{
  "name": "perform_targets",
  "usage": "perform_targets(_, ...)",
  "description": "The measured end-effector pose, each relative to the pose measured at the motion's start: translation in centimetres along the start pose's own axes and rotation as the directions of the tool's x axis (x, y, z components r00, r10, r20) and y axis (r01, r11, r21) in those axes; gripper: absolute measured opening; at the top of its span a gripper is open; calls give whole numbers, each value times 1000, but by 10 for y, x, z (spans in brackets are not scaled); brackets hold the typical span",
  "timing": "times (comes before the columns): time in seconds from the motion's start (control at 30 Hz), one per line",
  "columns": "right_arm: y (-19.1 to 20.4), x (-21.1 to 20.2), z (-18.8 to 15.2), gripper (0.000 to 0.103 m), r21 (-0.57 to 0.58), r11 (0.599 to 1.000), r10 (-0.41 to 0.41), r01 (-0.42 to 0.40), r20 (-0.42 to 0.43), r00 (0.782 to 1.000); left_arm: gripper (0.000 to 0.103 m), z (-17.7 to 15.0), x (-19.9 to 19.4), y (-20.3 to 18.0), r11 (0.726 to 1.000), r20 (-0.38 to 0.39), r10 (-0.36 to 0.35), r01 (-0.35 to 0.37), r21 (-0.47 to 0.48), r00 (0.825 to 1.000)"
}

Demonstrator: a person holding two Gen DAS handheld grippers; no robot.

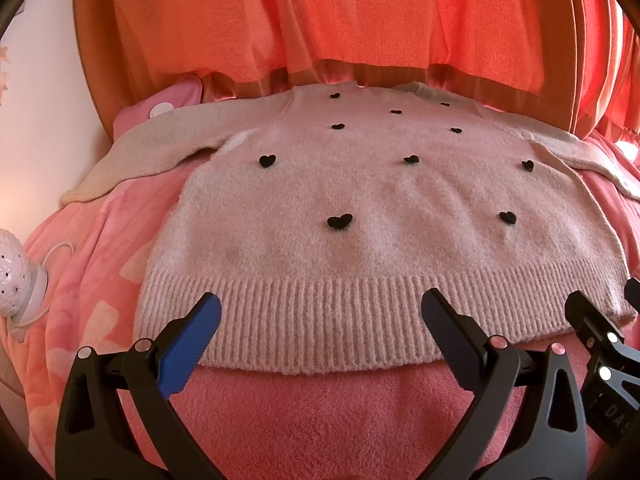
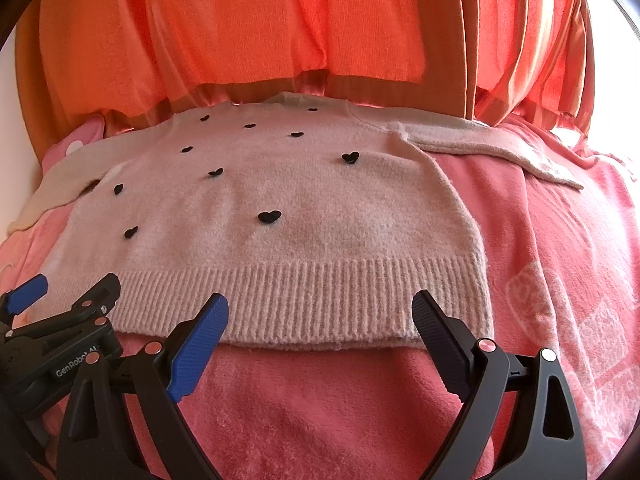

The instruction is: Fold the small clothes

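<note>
The fuzzy pale-pink knit sweater (image 1: 360, 208) wore small black hearts (image 1: 339, 221); beneath it lay a coral-pink fleece blanket (image 2: 560, 240) with paler prints, orange curtains (image 1: 320, 12) behind, blue-padded black gripper fingers (image 2: 200, 344).

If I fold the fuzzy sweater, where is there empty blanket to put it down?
Bare pink blanket runs in a strip between the sweater's ribbed hem and both open grippers, left gripper and right gripper. A wider patch lies right of the sweater, below its right sleeve. The left is crowded: left sleeve, lamp, cord.

Both black plastic grippers (image 1: 320, 312) (image 2: 320, 310) have ribbed blue finger pads (image 1: 188, 348), silver round screws, and white "GenRobot" lettering.
</note>
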State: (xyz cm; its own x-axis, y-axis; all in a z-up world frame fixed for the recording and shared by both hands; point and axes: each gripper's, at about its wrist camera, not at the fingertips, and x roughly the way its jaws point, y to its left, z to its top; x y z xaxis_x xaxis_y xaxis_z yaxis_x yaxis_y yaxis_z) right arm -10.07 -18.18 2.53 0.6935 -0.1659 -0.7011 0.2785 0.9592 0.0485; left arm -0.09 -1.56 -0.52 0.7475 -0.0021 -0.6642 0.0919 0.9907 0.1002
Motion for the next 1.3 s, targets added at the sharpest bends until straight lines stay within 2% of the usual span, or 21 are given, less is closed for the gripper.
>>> perform_targets(0.33, -4, 1, 2, 91, 36, 999, 15, -15, 7, 1000, 98, 0, -1, 1, 1000, 14, -8, 8, -11, 1000)
perform_targets(0.43, -4, 5, 1, 91, 36, 999, 21, -20, -14, 1000, 98, 0, 2, -2, 1000, 2, -5, 5, -2, 1000)
perform_targets(0.67, -1, 2, 2, 91, 21, 1000, 20, -20, -5, 1000, 98, -1, 2, -2, 1000, 2, -5, 5, 5, 1000)
perform_targets(0.73, -6, 2, 5, 91, 47, 998, 38, -38, -18, 999, 98, -1, 2, -1, 1000, 3, -5, 5, 4, 1000)
perform_targets(0.8, -19, 3, 15, 91, 100, 991, 95, -89, -55, 994, 98, 0, 2, 2, 1000, -2, -12, 12, -9, 1000)
perform_targets(0.87, -53, 0, 39, 90, 224, 963, 165, -150, -50, 985, 98, 2, 3, 9, 998, -22, -54, 53, -39, 998)
perform_targets(0.9, -76, -2, 53, 90, 280, 949, 161, -147, -30, 986, 98, 4, 4, 15, 993, -33, -95, 92, -68, 995)
perform_targets(0.97, -123, -1, 81, 90, 338, 933, 121, -121, 19, 992, 98, 10, 4, 25, 982, -36, -152, 147, -114, 988)
perform_targets(1.0, -155, 4, 96, 90, 367, 926, 73, -84, 43, 996, 98, 12, 3, 28, 979, -34, -165, 160, -128, 986)
perform_targets(1.1, -240, 34, 125, 90, 463, 886, -39, 16, 42, 998, 98, 23, 6, 33, 964, -44, -226, 217, -151, 973)
perform_targets(1.13, -267, 49, 131, 88, 500, 865, -48, 30, 24, 999, 98, 28, 7, 33, 962, -46, -235, 225, -154, 971)
perform_targets(1.17, -306, 72, 137, 81, 559, 827, -62, 59, -14, 998, 98, 31, 9, 33, 961, -44, -241, 232, -154, 970)
perform_targets(1.2, -323, 85, 140, 78, 591, 803, -70, 76, -34, 997, 98, 37, 12, 31, 958, -38, -253, 245, -147, 967)
perform_targets(1.23, -352, 104, 141, 76, 639, 762, -78, 101, -64, 995, 98, 42, 14, 29, 960, -38, -252, 245, -139, 967)
perform_targets(1.3, -380, 127, 140, 71, 696, 704, -101, 138, -94, 990, 98, 55, 22, 23, 963, -40, -241, 234, -132, 970)
